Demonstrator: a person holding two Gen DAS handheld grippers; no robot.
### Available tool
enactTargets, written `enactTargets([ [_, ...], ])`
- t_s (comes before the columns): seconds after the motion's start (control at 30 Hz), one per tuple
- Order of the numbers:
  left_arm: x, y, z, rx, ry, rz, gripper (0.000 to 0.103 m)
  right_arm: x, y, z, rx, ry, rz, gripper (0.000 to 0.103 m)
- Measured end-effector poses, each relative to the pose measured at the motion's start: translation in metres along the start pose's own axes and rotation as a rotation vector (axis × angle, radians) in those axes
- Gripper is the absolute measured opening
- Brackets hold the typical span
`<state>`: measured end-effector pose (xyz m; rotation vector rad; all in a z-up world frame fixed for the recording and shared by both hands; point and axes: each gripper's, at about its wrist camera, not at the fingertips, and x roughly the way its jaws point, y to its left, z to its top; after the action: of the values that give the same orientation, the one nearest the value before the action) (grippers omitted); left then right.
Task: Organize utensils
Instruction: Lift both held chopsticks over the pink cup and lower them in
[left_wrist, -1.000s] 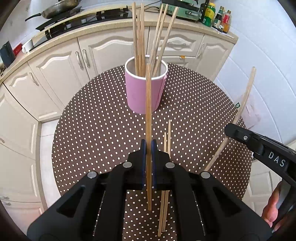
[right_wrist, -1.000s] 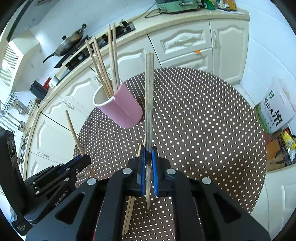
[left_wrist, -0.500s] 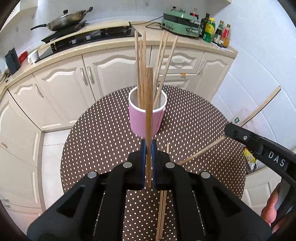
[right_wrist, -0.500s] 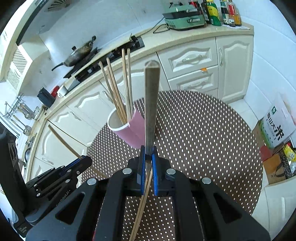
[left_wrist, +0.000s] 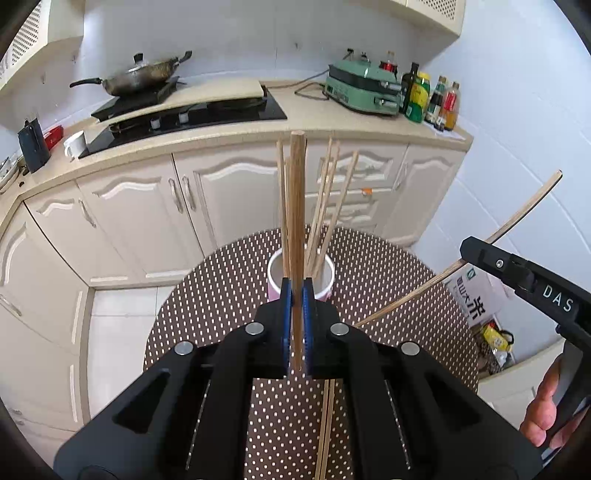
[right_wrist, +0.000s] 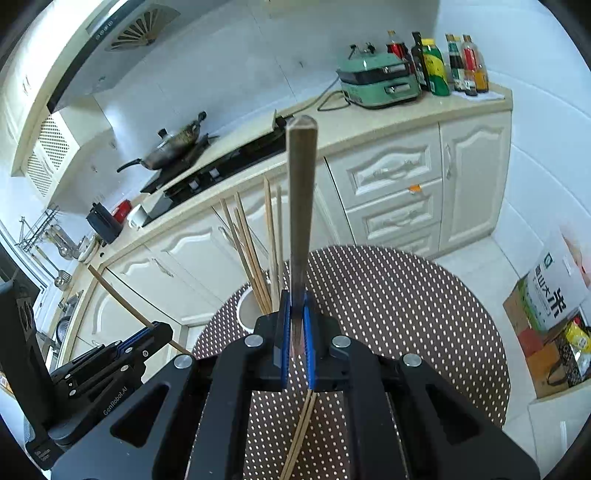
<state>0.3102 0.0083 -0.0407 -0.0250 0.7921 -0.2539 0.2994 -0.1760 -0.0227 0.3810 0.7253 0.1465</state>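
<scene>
I read "DAS" on my right gripper (left_wrist: 476, 254); both it and my left gripper (left_wrist: 295, 295) have jaws clenched on a chopstick (left_wrist: 297, 206) each, above the pink cup (left_wrist: 325, 284).

Both views are taken from the wrists, looking forward and downward along the black tongs. The round brown table with white dots (left_wrist: 221, 295) is seen from near in each. The pink cylindrical cup (left_wrist: 328, 291) and the cream kitchen cabinets (right_wrist: 399, 177) are shared, the right view being turned more leftward.
</scene>
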Motion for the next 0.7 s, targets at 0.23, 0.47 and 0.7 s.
enactTargets([
  [0.23,-0.009,0.001,0.026,0.004,-0.064,-0.004,0.006,0.000,0.013,0.024,-0.033,-0.038,0.024,0.005],
  [0.47,-0.004,0.000,0.048,0.002,-0.088,-0.009,0.006,0.016,0.021,0.039,-0.057,-0.022,0.027,0.005],
  [0.7,0.018,0.001,0.055,0.005,-0.065,0.008,0.006,0.048,0.018,0.040,-0.056,0.049,0.021,0.005],
])
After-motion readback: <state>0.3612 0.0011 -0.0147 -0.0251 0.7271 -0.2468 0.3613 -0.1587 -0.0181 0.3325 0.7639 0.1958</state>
